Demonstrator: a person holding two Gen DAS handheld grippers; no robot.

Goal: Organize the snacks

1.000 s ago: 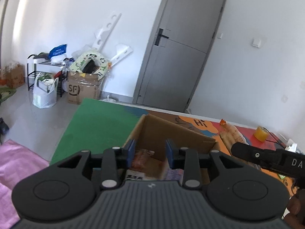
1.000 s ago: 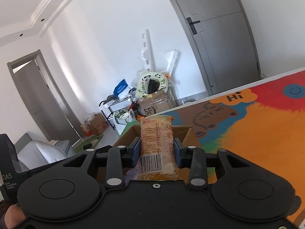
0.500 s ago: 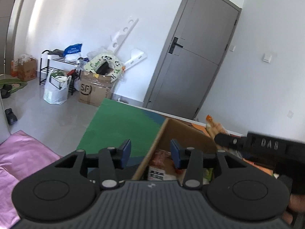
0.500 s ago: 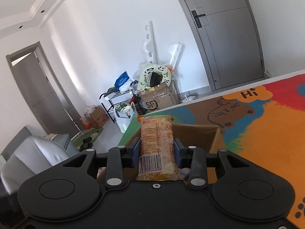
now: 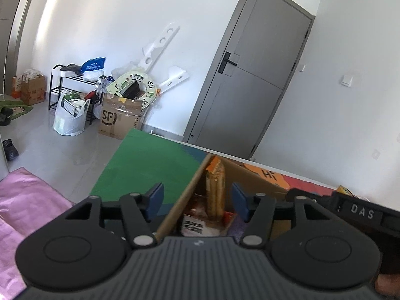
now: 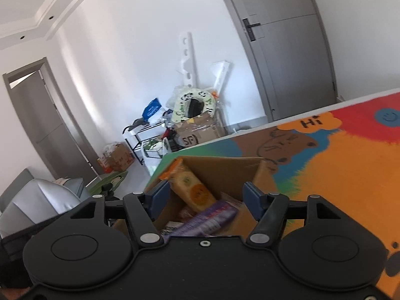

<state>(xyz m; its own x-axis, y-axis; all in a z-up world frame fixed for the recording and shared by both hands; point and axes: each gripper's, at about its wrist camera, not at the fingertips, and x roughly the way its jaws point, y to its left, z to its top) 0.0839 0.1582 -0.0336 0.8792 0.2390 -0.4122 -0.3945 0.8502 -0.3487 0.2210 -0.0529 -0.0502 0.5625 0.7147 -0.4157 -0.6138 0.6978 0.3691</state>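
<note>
Snack packet released into the cardboard box

The right gripper (image 6: 203, 196) was seen with jaws spread, having just been opening, and the orange snack packet (image 6: 192, 190) lay free between them, leaning against the left wall inside the cardboard box (image 6: 260, 175). The left gripper (image 5: 197, 198) jaws had also just been opening and were spread astride the box's near wall, gripping nothing. A clean finish would call for lifting both grippers straight up, clear of the box rim; open mat (image 6: 350, 175) lay to the right.

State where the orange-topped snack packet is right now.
The orange-topped snack packet stands tilted inside the cardboard box, against its left wall, above a purple packet in the right wrist view.
</note>
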